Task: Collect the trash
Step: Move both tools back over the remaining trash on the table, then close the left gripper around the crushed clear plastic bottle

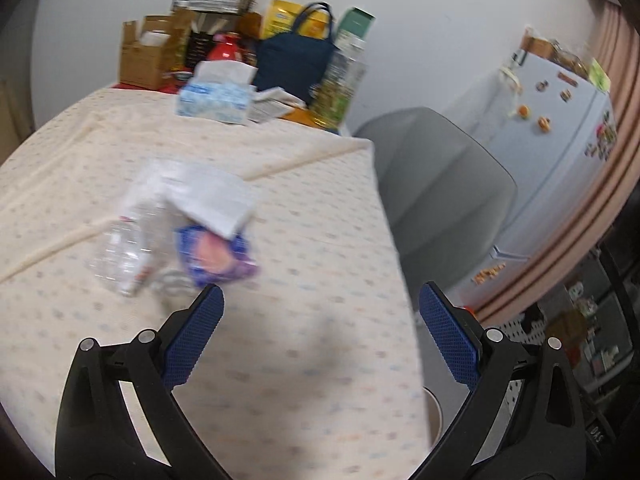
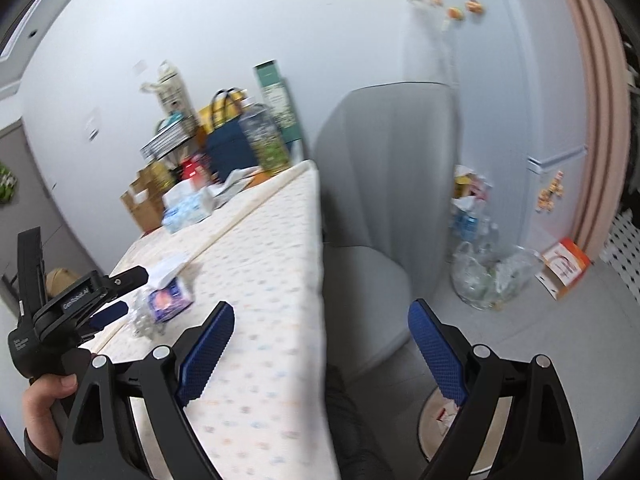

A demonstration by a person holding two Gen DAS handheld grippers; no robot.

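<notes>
Trash on worktop (image 1: pixel 320 360): clear plastic bottle (image 1: pixel 124 248), light, slippery, crushable, likely best gripped mid-body; left tongs (image 1: pixel 320 300) and right tongs (image 2: pixel 320 316) both wide, empty.

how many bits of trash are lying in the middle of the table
3: a clear bottle, white paper behind it, and a purple wrapper to its right. More may hide beneath.

I see a crushed clear bottle (image 1: pixel 120 250), a white paper scrap (image 1: pixel 208 196) and a purple wrapper (image 1: pixel 216 256) clustered, touching, on the desk (image 1: pixel 304 360).
</notes>
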